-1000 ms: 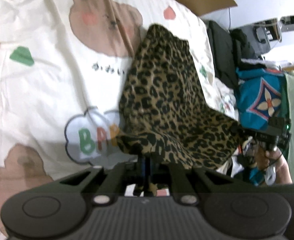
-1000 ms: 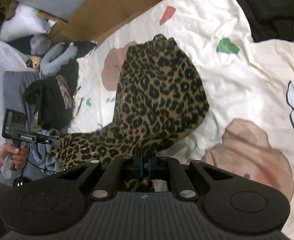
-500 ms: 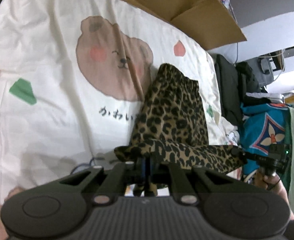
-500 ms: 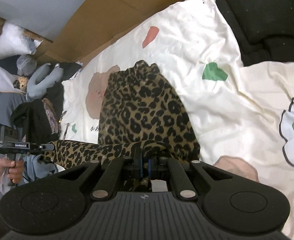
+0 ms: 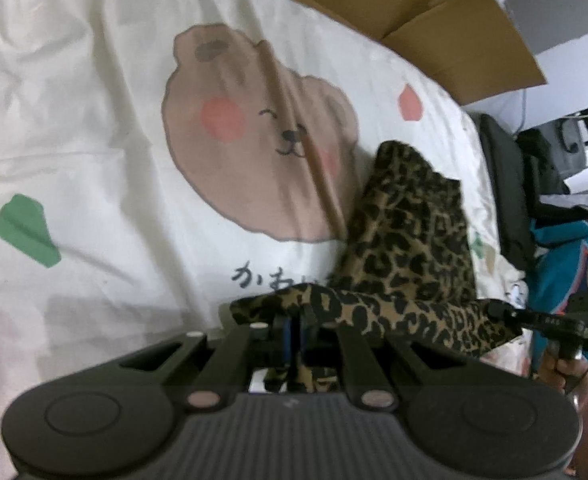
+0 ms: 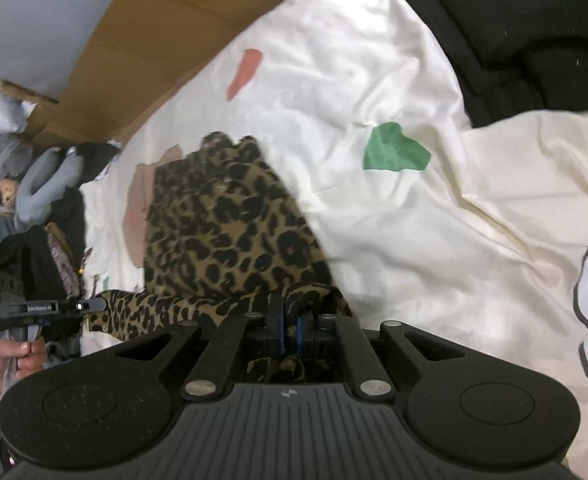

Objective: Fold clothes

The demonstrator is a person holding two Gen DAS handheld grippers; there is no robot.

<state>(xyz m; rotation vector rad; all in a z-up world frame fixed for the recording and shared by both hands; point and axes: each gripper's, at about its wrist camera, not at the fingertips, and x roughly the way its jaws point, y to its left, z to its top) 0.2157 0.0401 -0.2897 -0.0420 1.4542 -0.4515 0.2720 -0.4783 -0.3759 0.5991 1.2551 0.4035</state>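
Left wrist view: both grippers (image 5: 292,330) (image 6: 288,326) pinch the garment (image 5: 410,240) at 6 o'clock; uneven pull could skew the fold.

cream bear-print bedsheet (image 5: 93,128), cardboard (image 5: 434,4) behind, perhaps a box.

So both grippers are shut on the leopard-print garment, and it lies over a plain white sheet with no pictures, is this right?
Not quite. Both the left gripper and right gripper are shut on the leopard-print garment, but the sheet is printed: the left wrist view shows a bear face.
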